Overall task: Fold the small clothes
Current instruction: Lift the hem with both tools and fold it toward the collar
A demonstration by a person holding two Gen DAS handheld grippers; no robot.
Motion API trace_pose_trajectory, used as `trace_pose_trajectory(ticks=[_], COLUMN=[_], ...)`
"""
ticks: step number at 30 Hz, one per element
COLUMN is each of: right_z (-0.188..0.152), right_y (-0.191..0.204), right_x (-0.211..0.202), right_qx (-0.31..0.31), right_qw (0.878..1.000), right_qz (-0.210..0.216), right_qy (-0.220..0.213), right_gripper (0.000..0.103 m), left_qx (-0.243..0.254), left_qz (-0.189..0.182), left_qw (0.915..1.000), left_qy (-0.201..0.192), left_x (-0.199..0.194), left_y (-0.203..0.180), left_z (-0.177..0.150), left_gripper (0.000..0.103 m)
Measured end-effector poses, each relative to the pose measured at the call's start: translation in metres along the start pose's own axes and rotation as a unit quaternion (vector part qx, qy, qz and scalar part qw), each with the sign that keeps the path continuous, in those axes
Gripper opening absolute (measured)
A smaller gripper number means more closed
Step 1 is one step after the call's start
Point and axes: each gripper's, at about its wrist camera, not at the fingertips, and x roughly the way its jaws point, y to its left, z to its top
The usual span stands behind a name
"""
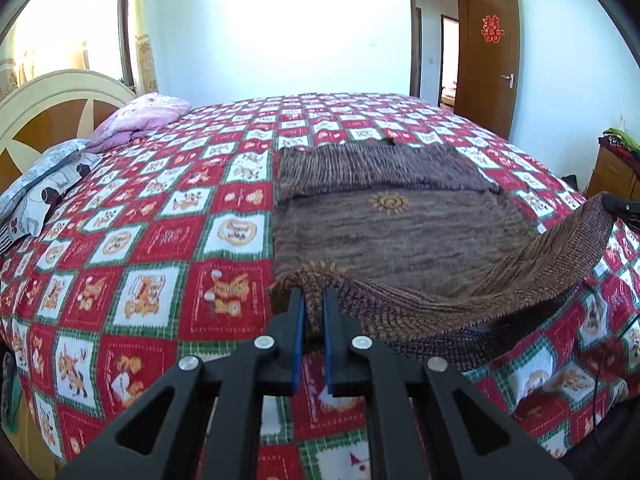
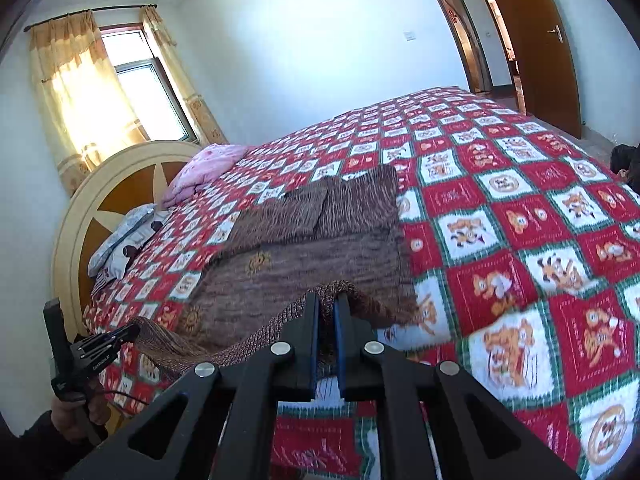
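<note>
A brown knitted sweater lies flat on the bed, with both sleeves folded across its far part. Its near hem is lifted off the bed at both corners and sags between them. My left gripper is shut on the hem's left corner. My right gripper is shut on the hem's right corner, and the sweater spreads beyond it. The left gripper shows at the left of the right wrist view, held by a hand. The right gripper shows at the far right edge of the left wrist view, its tips behind the cloth.
The bed carries a red, white and green checked cover. Pillows and a pink quilt lie by the headboard. A door stands open at the back right. A wooden cabinet stands right of the bed.
</note>
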Motion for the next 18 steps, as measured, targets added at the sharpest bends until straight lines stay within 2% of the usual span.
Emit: trace_pose_trajectory(ticks=[8,18], right_z=[0.034,0.09], right_y=[0.001,-0.004], right_x=[0.012,0.049], right_qx=[-0.013,-0.015], right_qw=[1.0,1.0], right_qz=[-0.006,-0.005], right_qy=[-0.013,-0.026], right_gripper=[0.007,0.007], left_qx=[-0.021,-0.03], left_qz=[-0.008,-0.005], left_qw=[0.9994,0.9977], left_qy=[-0.025,-0.061], left_x=[0.009,0.037], left_y=[0.014,0.026], left_z=[0.027,0.083], left_gripper=[0.009,0.009])
